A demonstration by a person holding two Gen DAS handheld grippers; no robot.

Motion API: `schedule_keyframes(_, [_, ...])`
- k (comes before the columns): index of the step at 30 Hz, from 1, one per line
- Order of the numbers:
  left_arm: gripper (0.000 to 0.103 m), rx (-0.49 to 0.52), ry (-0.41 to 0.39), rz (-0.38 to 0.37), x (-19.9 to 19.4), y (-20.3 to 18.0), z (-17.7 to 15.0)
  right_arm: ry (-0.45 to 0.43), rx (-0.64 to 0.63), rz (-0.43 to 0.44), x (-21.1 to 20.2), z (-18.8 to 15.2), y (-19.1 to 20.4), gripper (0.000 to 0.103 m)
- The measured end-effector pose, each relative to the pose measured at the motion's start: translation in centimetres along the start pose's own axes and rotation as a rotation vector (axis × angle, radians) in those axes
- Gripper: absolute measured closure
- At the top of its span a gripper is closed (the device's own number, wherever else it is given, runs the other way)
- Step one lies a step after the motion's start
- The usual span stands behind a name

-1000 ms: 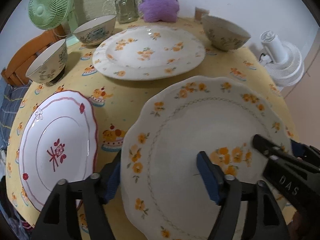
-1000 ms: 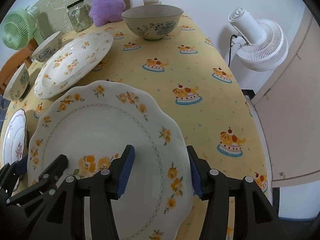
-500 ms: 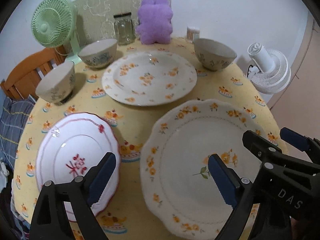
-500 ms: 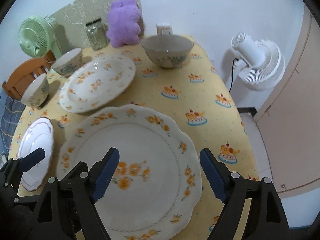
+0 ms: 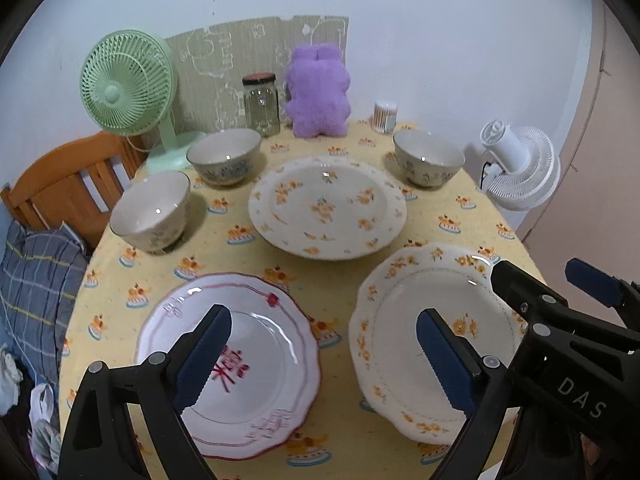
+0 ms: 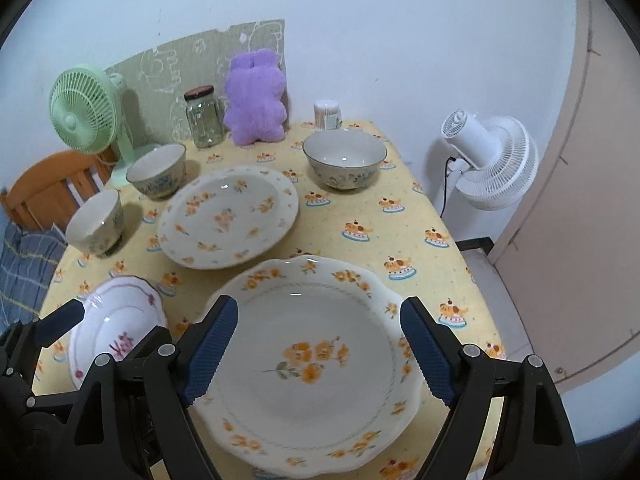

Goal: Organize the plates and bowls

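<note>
Both grippers, left [image 5: 322, 354] and right [image 6: 320, 354], hover wide open, holding nothing. The flowered plate [image 6: 316, 364] looks stiff, glossy, slippery, breakable; its scalloped rim seems the safest grip.

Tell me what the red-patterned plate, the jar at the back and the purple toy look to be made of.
Red-patterned plate: probably glazed ceramic; glossy white with sharp light glints.
Jar: clear glass, see-through; the dark reddish lid's material is unclear.
Purple toy: plush fabric, with a fuzzy matte surface.
</note>
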State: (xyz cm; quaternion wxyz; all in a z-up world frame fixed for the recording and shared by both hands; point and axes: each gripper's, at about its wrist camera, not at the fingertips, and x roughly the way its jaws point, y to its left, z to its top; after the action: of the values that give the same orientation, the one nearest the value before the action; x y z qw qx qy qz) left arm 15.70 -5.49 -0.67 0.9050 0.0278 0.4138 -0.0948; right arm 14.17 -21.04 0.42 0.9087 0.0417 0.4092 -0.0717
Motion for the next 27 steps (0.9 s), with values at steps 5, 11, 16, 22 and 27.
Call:
schedule_keyframes(5, [0.008,0.015,-0.026,0.001,-1.4,1.7,0.6,-0.014,0.040,-0.011,-1.4,0.4,1.8,0.017])
schedule_keyframes(11, [0.008,0.009,-0.027,0.015,-1.7,3.3,2.3,-0.013,0.044,-0.011,-1.6,1.8,3.6,0.017])
schedule_keyframes(16, [0.008,-0.018,-0.017,0.028,-0.6,4.0,3.8,0.016,0.029,0.016,-0.1,3.8,4.4,0.017])
schedule_keyframes(22, [0.008,-0.027,-0.005,0.080,2.2,4.1,5.9,0.026,-0.007,0.057,3.0,6.1,4.4,0.017])
schedule_keyframes(27, [0.008,-0.051,0.001,0.107,4.6,3.9,7.9,0.022,-0.023,0.072,5.5,8.2,4.2,0.018])
